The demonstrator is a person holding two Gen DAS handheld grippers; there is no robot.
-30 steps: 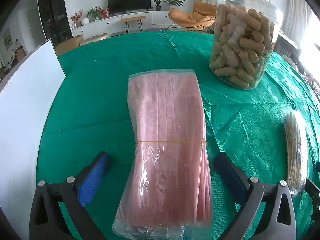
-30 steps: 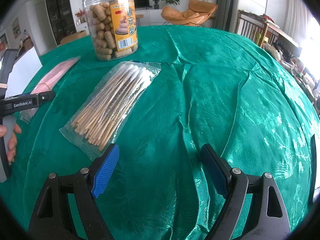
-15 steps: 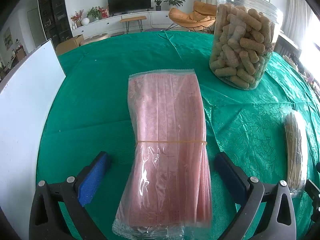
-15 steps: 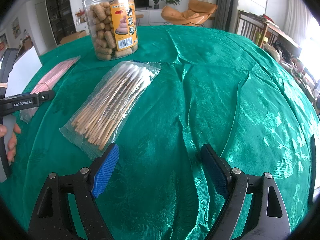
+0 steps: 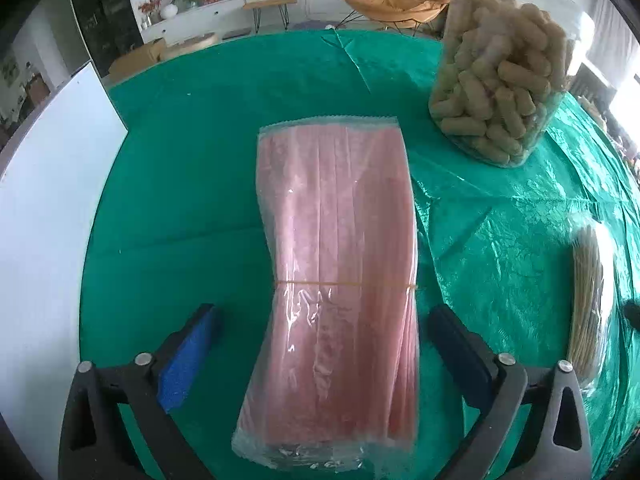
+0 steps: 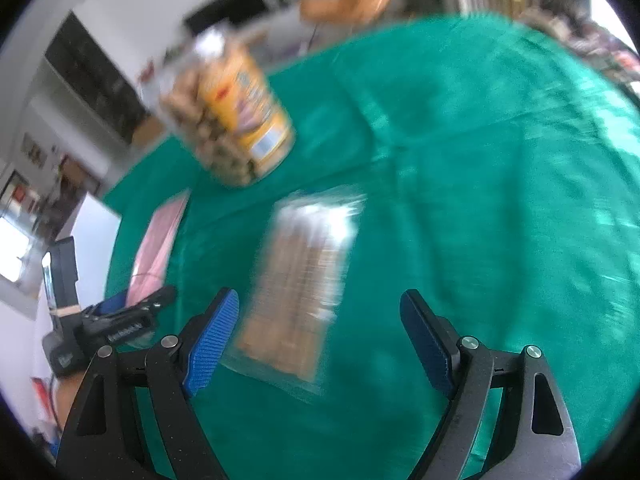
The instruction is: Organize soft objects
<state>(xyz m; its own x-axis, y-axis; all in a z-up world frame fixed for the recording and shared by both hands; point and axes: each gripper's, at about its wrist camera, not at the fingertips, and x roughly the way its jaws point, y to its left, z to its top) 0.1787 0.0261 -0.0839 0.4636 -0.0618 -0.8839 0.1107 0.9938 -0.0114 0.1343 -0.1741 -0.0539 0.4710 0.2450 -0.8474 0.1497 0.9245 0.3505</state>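
A pink pack of flat soft sheets [image 5: 336, 240] in clear wrap, bound by a rubber band, lies lengthwise on the green tablecloth [image 5: 180, 200]. My left gripper [image 5: 323, 312] straddles its near half. The jaws are closing, and both pads still stand clear of the pack's sides. In the blurred right wrist view, a clear bag of thin tan sticks [image 6: 304, 272] lies just ahead of my right gripper [image 6: 319, 298]. That gripper is open, with the bag's near end reaching between its fingers. The pink pack [image 6: 160, 240] and left gripper [image 6: 144, 298] show at the left.
A clear jar of tan puffed snacks [image 5: 500, 80] stands at the far right of the pack, with its yellow label [image 6: 248, 108] seen from the right wrist. A white board [image 5: 48, 200] borders the table's left side. The stick bag [image 5: 586, 300] lies at the right edge. A hand [image 6: 68, 396] holds the left gripper.
The left jaws have narrowed slightly around the pink pack. The right gripper has swung left and rolled, so the stick bag now sits between and ahead of its fingers; its view is blurred.
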